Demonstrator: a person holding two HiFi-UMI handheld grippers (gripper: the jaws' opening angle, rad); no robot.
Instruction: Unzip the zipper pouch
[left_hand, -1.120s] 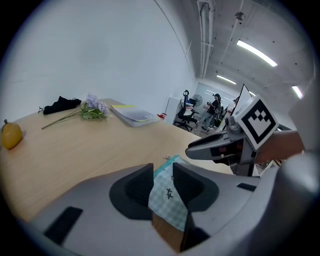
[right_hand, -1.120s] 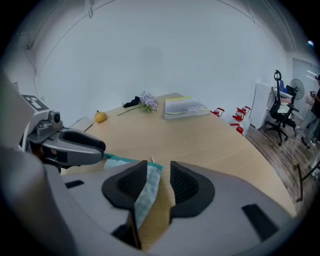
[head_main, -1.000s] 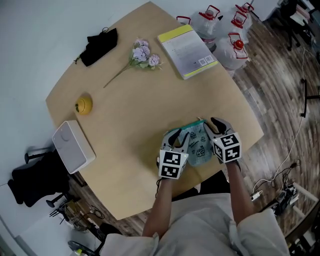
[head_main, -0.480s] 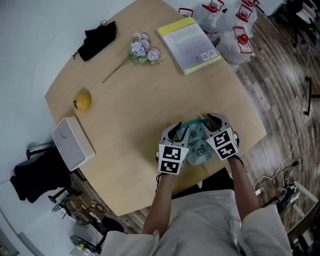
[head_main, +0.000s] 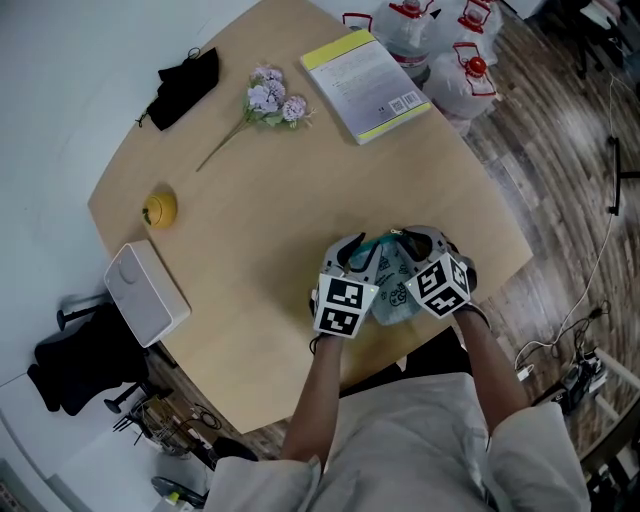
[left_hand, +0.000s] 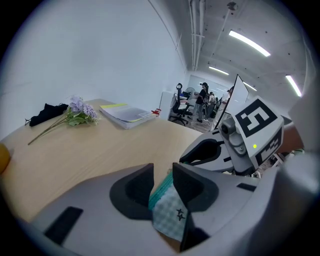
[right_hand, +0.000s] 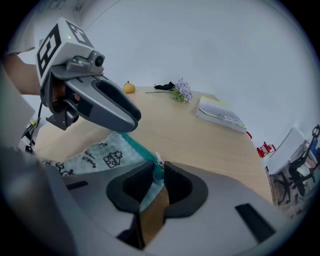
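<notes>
A pale blue printed zipper pouch (head_main: 395, 290) with a teal zipper lies near the table's front edge, between my two grippers. My left gripper (head_main: 358, 252) is shut on the pouch's left end. In the left gripper view the checked fabric (left_hand: 170, 215) and teal zipper tape sit pinched between its jaws (left_hand: 162, 172). My right gripper (head_main: 420, 238) is at the other end. Its jaws (right_hand: 156, 172) have just been closing and now pinch the zipper end of the pouch (right_hand: 100, 155). The white zipper pull (right_hand: 158, 161) sits right at their tips.
A yellow-edged book (head_main: 365, 70), a sprig of purple flowers (head_main: 265, 100) and a black cloth (head_main: 185, 80) lie at the far side. A small yellow object (head_main: 160, 208) and a white box (head_main: 147, 293) are at the left. Water jugs (head_main: 440, 40) stand on the floor beyond the table.
The right gripper has rolled and sunk onto the pouch's right end, and its jaws have narrowed around the zipper. The left gripper has barely shifted and keeps its hold.
</notes>
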